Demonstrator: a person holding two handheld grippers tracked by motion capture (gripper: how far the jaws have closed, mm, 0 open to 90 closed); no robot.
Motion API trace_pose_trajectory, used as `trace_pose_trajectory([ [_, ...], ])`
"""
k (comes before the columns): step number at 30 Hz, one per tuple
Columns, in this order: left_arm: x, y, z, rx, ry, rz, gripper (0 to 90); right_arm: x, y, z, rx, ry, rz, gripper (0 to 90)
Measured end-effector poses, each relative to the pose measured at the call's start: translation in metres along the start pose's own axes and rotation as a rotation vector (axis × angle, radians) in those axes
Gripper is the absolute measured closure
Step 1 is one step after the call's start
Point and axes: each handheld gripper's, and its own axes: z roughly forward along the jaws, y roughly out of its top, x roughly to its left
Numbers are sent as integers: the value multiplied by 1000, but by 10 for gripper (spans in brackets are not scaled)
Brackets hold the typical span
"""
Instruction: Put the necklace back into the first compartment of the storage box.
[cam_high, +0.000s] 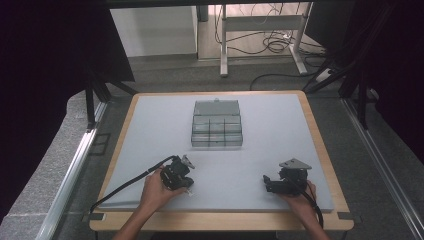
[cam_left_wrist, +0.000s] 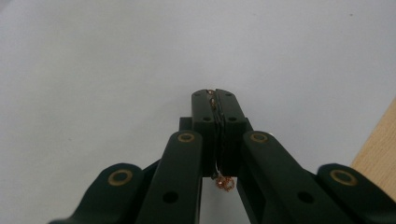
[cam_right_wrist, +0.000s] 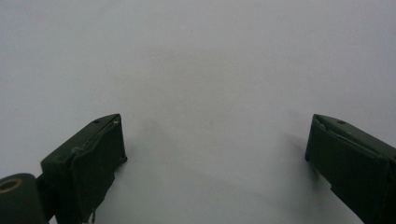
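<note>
Your clear plastic compartment box (cam_high: 217, 125) sits mid-table toward the far edge, lid open and tilted back, small divided cells facing you, your thin copper-coloured chain (cam_left_wrist: 223, 181) pinched between the left gripper's (cam_left_wrist: 215, 103) closed jaws, a small tangle dangling beneath them.

matt grey table (cam_high: 150, 150), wooden rim, clear plastic box (cam_high: 217, 125)

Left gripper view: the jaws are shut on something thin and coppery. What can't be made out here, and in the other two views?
- Left gripper: the coppery piece is mostly pinched between the jaws, so its shape is hidden.
- High view: the clear compartment box is too small to tell whether its compartments hold anything.
- High view: the coppery piece is too small to see at the left gripper, partly covered by the hand.
- Right gripper: open over bare mat.
</note>
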Motion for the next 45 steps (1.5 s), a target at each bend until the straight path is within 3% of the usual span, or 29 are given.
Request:
trace_pose_trajectory([
  [6, 2, 1, -2, -3, -2, -9, 890, 0, 0, 0, 0, 0, 0, 43],
  [16, 8, 2, -31, -93, -44, -24, 889, 0, 0, 0, 0, 0, 0, 43],
  [23, 9, 6, -49, -135, -45, -22, 889, 0, 0, 0, 0, 0, -2, 43],
  [24, 12, 7, -53, -156, -62, -33, 889, 0, 0, 0, 0, 0, -1, 43],
  [37, 22, 13, -87, -203, -19, -39, 889, 0, 0, 0, -3, 0, 0, 43],
  [45, 28, 17, -111, -259, -23, -57, 889, 0, -1, 0, -3, -2, -2, 42],
])
